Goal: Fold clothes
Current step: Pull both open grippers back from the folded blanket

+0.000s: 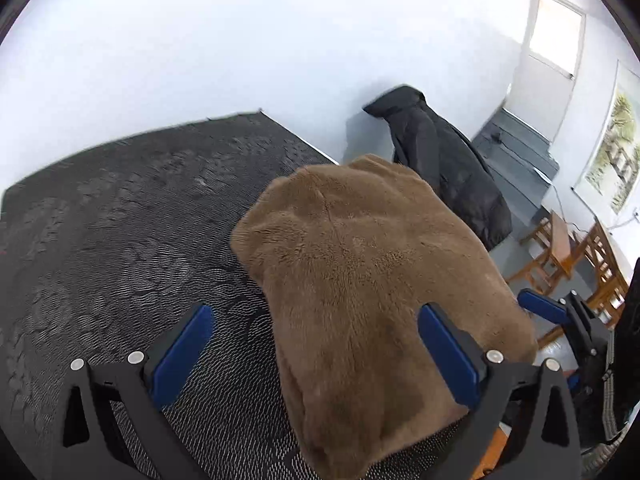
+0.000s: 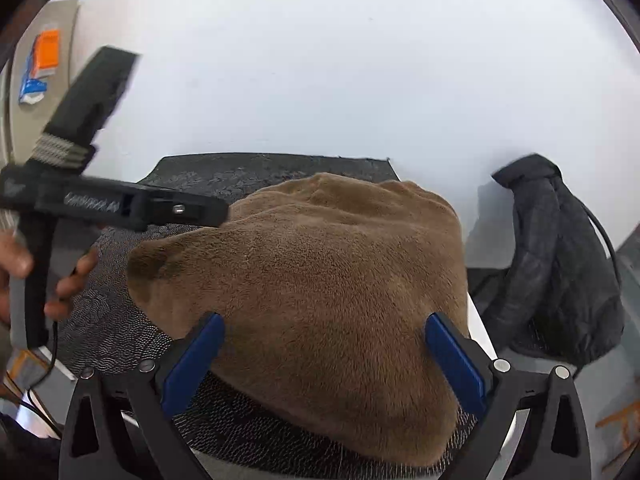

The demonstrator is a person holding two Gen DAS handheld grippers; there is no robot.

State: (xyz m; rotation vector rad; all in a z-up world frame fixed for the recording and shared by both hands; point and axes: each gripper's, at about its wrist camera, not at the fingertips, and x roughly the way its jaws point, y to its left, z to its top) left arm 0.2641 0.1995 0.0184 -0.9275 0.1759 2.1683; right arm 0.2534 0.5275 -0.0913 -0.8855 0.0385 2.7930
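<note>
Brown fleece garment [image 1: 372, 292], folded into a thick bundle, lies on the dark patterned mat [image 1: 132, 232] covering the worktop, at the mat's right side & near its front edge. Fuzzy pile, a few soft creases on top; a rounded corner sticks out toward the mat's open area.

Left tool [image 1: 324, 352]: blue fingers spread wide, nothing gripped. Its left finger [image 1: 184, 354] is over bare mat beside the garment; the other blue finger is over the garment's right part. Can't tell if either touches the fabric.

Right tool [image 2: 326, 362]: also wide open, holding nothing, fingers straddling the near part of the garment w/ brown pile filling the gap between them. Contact unclear.

In the right wrist view the left tool's black body shows left of the garment, blurred, w/ a person's hand [image 2: 24, 276] on its grip & a thin black cable hanging below.

Beyond the garment, off the mat's right edge, a black padded jacket [image 1: 444, 164] is draped upright against the white wall [image 1: 240, 40]. Further right of the jacket: wooden chairs [image 1: 576, 256], a framed picture, a doorway.
</note>
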